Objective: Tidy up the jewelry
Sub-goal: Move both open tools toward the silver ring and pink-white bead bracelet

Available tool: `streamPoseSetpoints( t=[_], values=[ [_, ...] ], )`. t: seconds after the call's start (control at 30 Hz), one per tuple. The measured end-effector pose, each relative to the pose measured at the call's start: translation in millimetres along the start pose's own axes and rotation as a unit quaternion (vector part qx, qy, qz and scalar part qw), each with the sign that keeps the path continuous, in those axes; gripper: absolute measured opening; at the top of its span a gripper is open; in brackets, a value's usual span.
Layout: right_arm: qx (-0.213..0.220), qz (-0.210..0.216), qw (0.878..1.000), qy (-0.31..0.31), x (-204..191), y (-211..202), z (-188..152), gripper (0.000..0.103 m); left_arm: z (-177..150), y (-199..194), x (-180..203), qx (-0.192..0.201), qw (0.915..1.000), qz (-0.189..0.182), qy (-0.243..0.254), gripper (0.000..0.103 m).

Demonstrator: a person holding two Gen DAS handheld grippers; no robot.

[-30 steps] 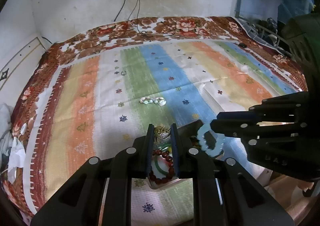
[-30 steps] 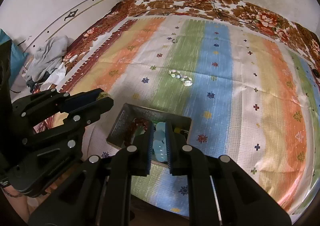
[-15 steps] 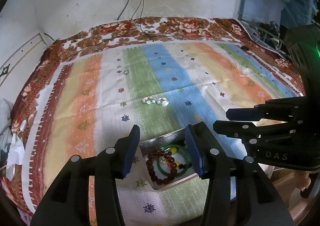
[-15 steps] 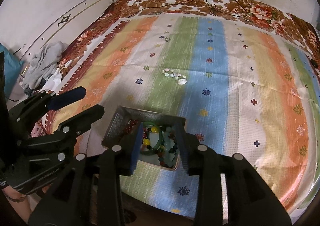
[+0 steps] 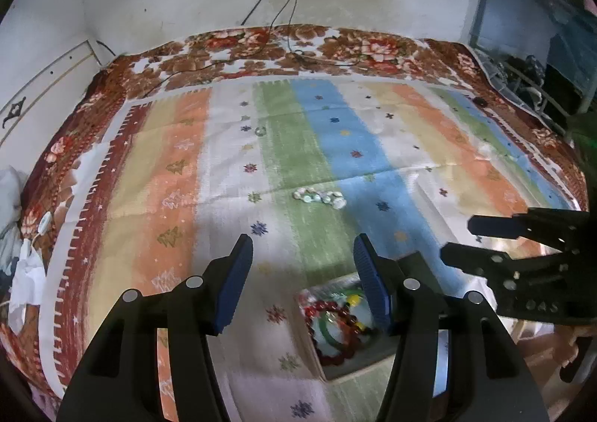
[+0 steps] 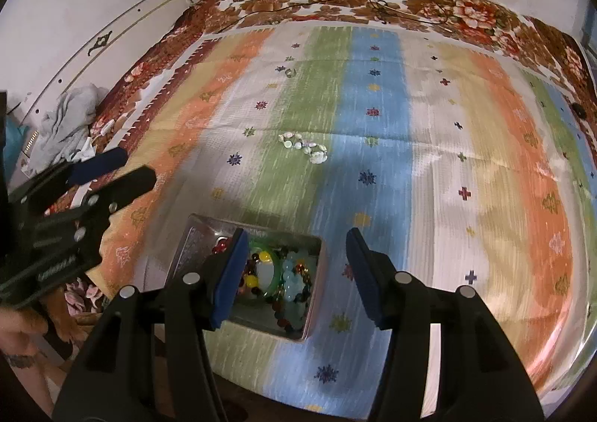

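A metal tray (image 6: 194, 235) sits near the front edge of the striped bedspread and holds several bracelets: red beads (image 5: 321, 310), a green bangle (image 6: 274, 274) and a pale blue one (image 6: 294, 282). It also shows in the left wrist view (image 5: 347, 373). My left gripper (image 5: 303, 282) is open and empty, above and left of the tray. My right gripper (image 6: 294, 272) is open and empty over the tray's right side. A shell bracelet (image 5: 319, 197) lies mid-bed; it also shows in the right wrist view (image 6: 304, 147). A small ring (image 5: 260, 130) lies farther back, seen too in the right wrist view (image 6: 290, 72).
The bed carries a striped cloth (image 5: 354, 146) over a floral blanket (image 5: 335, 45). Cables (image 5: 283, 11) hang from a wall socket onto the far edge. Crumpled clothes (image 6: 71, 119) lie at the left side. A rack of clutter (image 5: 530, 75) stands at the right.
Both grippers opened wide: the left let go of a gold piece and the right let go of the pale blue bracelet, which now lies in the tray. Both have lifted back.
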State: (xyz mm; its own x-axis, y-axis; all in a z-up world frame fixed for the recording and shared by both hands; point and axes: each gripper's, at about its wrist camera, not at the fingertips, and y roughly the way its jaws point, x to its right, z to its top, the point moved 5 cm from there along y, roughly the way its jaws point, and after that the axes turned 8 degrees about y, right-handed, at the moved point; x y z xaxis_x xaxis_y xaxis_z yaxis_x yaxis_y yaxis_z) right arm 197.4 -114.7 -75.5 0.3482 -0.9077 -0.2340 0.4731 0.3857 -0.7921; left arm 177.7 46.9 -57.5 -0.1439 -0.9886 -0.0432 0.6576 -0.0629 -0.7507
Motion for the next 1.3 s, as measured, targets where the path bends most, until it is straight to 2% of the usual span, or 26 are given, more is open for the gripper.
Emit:
streamPoseSetpoints(
  t=[0.2, 0.3, 0.37, 0.67, 0.83, 1.0, 1.17, 1.3],
  values=[
    [-0.009, -0.012, 1.0, -0.022, -1, 21, 11, 0.055, 6, 21, -14, -0.017, 0.9996, -0.007, -0.02, 0.056],
    [-0.012, -0.017, 0.999, -0.026, 4, 34, 15, 0.055, 10, 16, -20, 0.004, 0.9996, 0.012, -0.025, 0.056],
    [-0.014, -0.013, 0.999, -0.029, 6, 41, 19, 0.055, 15, 14, -21, 0.013, 0.9996, 0.011, -0.022, 0.061],
    [-0.017, -0.009, 0.998, -0.056, -2, 65, 41, 0.055, 33, 41, -20, 0.006, 0.9999, 0.012, 0.003, 0.061],
    [-0.029, -0.016, 0.997, -0.066, -1, 84, 51, 0.055, 42, 62, -25, -0.007, 0.9998, 0.014, 0.011, 0.061],
    [-0.042, -0.024, 0.996, -0.073, 3, 105, 63, 0.055, 47, 87, -38, -0.021, 0.9996, 0.017, -0.002, 0.062],
    [-0.06, -0.032, 0.994, -0.089, 2, 128, 70, 0.055, 55, 120, -50, -0.047, 0.9978, -0.011, -0.044, 0.064],
    [-0.076, -0.037, 0.992, -0.097, 5, 148, 77, 0.055, 60, 137, -56, -0.051, 0.9981, -0.001, -0.034, 0.065]
  ],
)
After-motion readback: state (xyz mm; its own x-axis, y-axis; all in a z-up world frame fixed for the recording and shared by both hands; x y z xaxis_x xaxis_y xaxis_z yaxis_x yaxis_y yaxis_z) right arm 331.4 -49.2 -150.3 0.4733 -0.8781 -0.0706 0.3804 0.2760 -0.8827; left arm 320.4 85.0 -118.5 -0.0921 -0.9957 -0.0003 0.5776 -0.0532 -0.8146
